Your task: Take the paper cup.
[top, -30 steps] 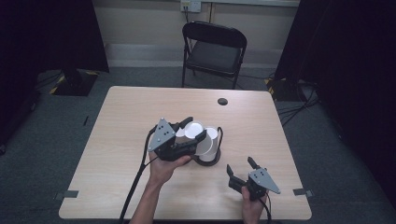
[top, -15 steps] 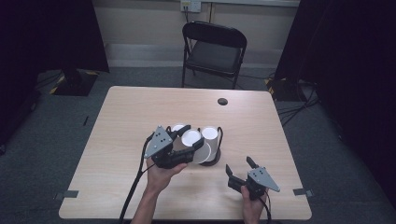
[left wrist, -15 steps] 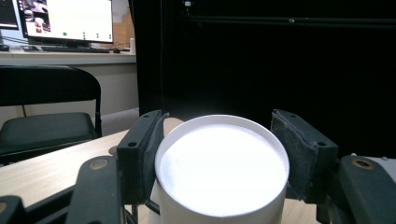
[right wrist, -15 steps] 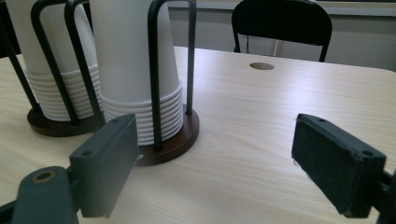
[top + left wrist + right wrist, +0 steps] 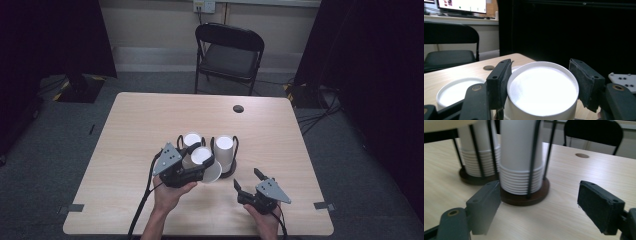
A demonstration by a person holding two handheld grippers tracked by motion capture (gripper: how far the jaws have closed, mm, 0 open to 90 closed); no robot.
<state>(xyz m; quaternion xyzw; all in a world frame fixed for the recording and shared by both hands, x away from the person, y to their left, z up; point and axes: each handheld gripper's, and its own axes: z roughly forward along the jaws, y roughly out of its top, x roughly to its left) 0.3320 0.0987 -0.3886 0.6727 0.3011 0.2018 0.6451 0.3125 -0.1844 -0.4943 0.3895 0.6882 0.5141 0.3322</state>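
Observation:
Two wire holders stand mid-table, each with a stack of upturned white paper cups: the left stack [image 5: 192,138] [image 5: 477,152] and the right stack [image 5: 225,148] [image 5: 520,152]. My left gripper [image 5: 199,159] [image 5: 541,82] is shut on a single white cup [image 5: 210,171] [image 5: 541,90], held tilted just in front of the left stack, its base between the jaws. In the left gripper view, the left stack's top [image 5: 456,91] shows behind it. My right gripper [image 5: 252,182] [image 5: 539,189] is open near the front edge, pointing at the right holder's dark round base [image 5: 524,195] with nothing between its jaws.
A black folding chair [image 5: 230,52] stands behind the table's far edge. A dark round cable hole [image 5: 238,108] [image 5: 582,155] sits in the tabletop [image 5: 135,125] at the back right. Dark curtains hang on both sides, and cables lie on the floor to the right.
My left gripper has drawn back toward the person with the single cup, which has come off the left stack and tilted. The right gripper has stayed put.

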